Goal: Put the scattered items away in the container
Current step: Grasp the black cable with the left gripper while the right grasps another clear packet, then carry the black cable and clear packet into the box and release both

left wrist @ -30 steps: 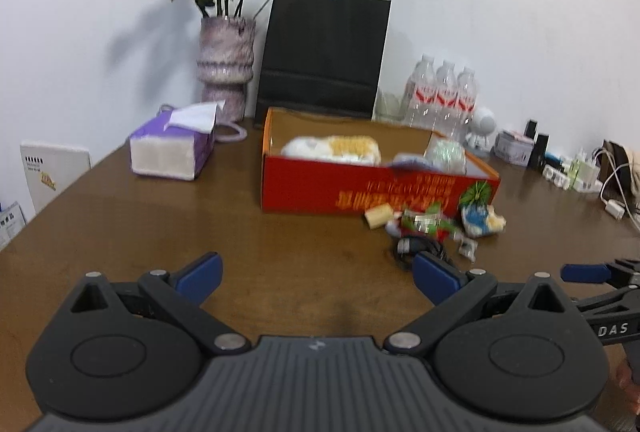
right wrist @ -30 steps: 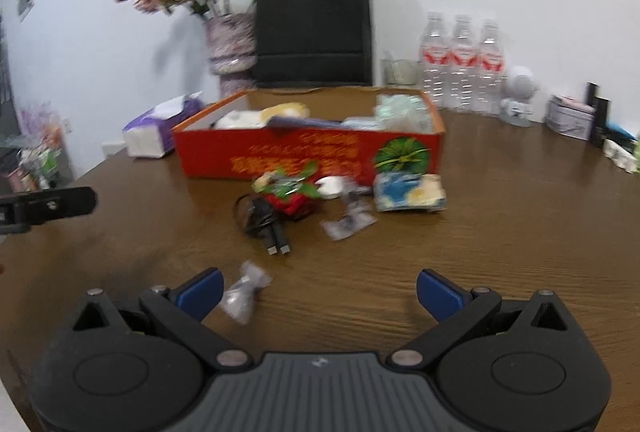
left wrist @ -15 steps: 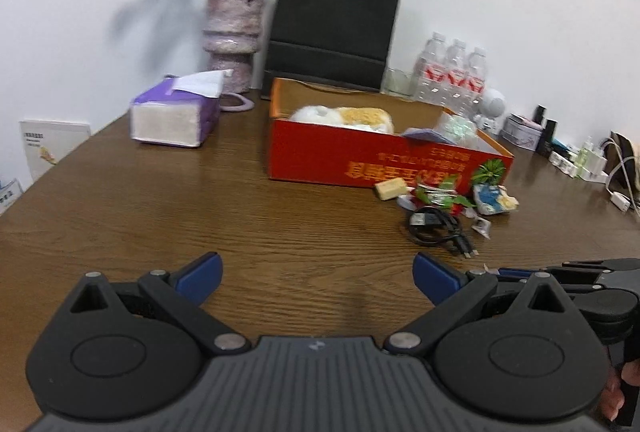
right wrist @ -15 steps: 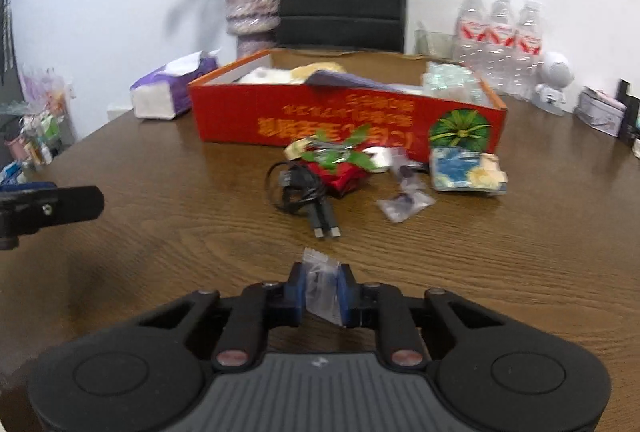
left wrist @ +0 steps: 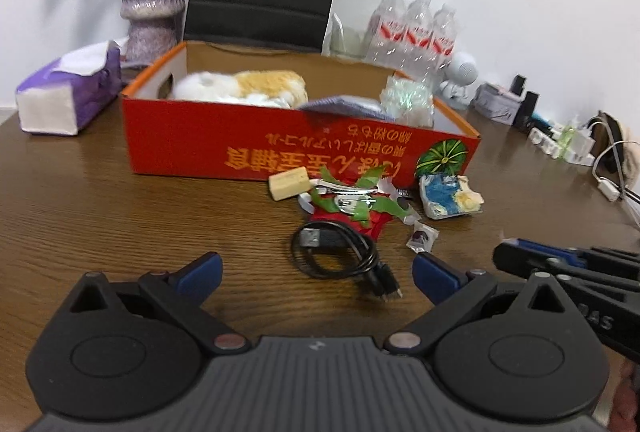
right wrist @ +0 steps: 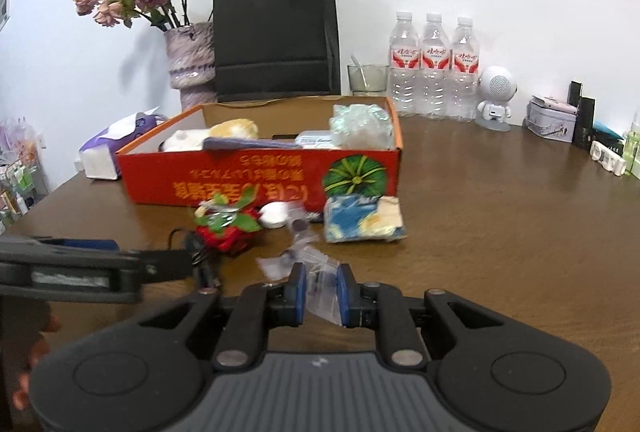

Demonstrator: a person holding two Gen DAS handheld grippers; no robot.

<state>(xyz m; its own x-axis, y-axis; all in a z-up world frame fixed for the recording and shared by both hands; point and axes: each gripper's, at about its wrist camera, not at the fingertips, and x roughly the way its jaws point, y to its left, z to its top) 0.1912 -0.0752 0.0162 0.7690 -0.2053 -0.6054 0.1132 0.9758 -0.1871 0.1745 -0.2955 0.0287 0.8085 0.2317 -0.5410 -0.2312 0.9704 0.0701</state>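
A red cardboard box (left wrist: 240, 148) (right wrist: 256, 176) holds a plush toy, a cloth and a plastic bundle. In front of it lie a black USB cable (left wrist: 340, 256), a red and green wrapper (left wrist: 352, 204) (right wrist: 228, 228), a tan eraser block (left wrist: 290, 184), a blue snack pack (left wrist: 448, 194) (right wrist: 360, 218) and a small clear sachet (left wrist: 420, 236). My left gripper (left wrist: 316, 272) is open, low over the table just before the cable. My right gripper (right wrist: 322, 292) is shut on a small clear plastic packet (right wrist: 320, 284), raised above the table.
A purple tissue box (left wrist: 68, 96), a vase of dried flowers (right wrist: 188, 64), a black paper bag (right wrist: 276, 32), three water bottles (right wrist: 434, 68) and a white speaker figure (right wrist: 496, 96) stand behind the box. Chargers and cables (left wrist: 568, 144) lie at the right.
My right gripper closed on the clear packet and lifted it. My left gripper moved forward and right toward the cable, staying open.
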